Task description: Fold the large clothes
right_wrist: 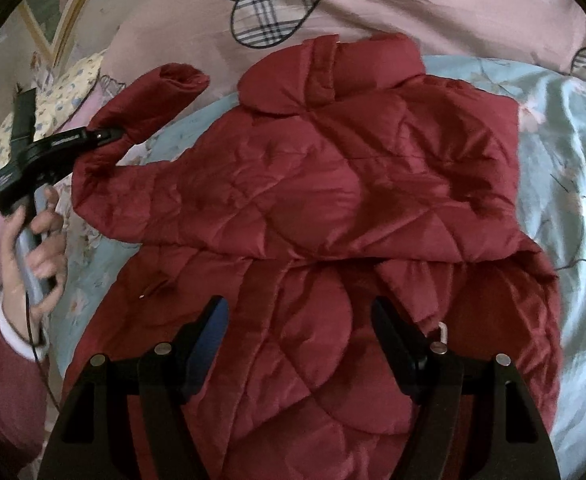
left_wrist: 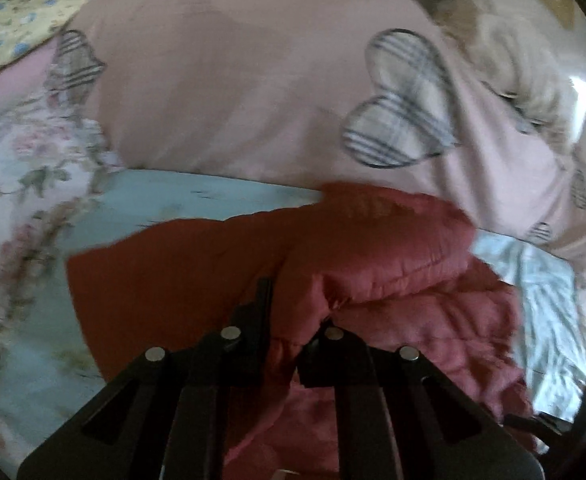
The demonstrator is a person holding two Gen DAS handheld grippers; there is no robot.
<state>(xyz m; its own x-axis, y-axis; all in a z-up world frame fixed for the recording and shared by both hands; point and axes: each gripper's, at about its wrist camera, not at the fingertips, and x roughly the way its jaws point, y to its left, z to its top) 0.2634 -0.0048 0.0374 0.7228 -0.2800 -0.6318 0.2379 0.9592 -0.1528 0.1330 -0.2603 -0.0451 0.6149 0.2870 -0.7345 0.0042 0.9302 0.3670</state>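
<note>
A dark red quilted jacket (right_wrist: 333, 184) lies spread on the bed, its collar toward the far side. Its left sleeve (right_wrist: 149, 104) is lifted off the sheet, and my left gripper (right_wrist: 105, 135) is shut on it near the cuff, held by a hand (right_wrist: 41, 248). In the blurred left wrist view the left gripper (left_wrist: 293, 312) has red fabric (left_wrist: 393, 248) pinched between its fingers. My right gripper (right_wrist: 299, 304) hovers open over the jacket's lower body, with nothing between its fingers.
The jacket rests on a light blue floral sheet (right_wrist: 565, 160). Behind it lies a pink duvet (right_wrist: 453, 0) with plaid hearts. A yellow flowered cloth (right_wrist: 65, 92) sits at the far left, and something beige and fluffy (left_wrist: 513, 60) beyond the duvet.
</note>
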